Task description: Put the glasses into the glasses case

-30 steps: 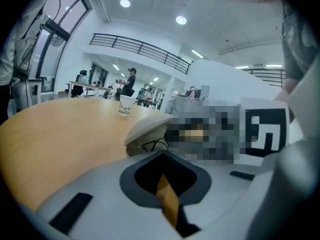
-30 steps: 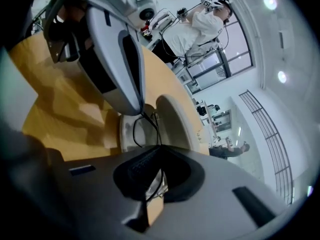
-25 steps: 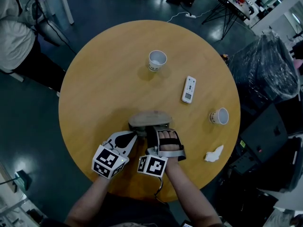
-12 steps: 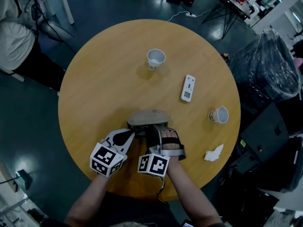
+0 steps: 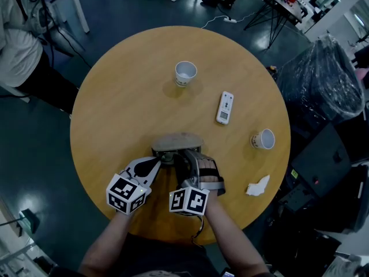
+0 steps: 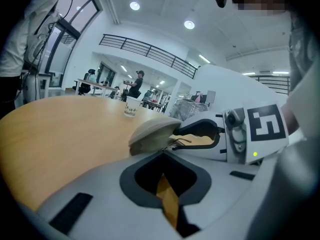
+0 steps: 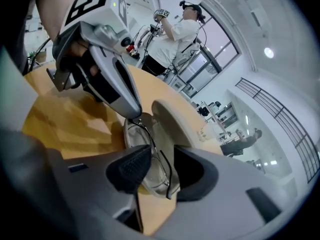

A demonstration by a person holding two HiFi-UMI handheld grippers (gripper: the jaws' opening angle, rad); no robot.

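Round wooden table [image 5: 127, 108]. Lying on it:
- paper cup [image 5: 185, 73], upper centre
- white remote [image 5: 225, 108], right of centre
- second paper cup [image 5: 263, 138], near right edge
- crumpled tissue [image 5: 257, 186], lower right
- open glasses case [image 5: 176, 143], lower centre

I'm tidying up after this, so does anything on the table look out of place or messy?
Only a crumpled white tissue near the table's right edge; it looks like stray litter. The glasses rest in the open glasses case, and nothing looks spilled or broken.
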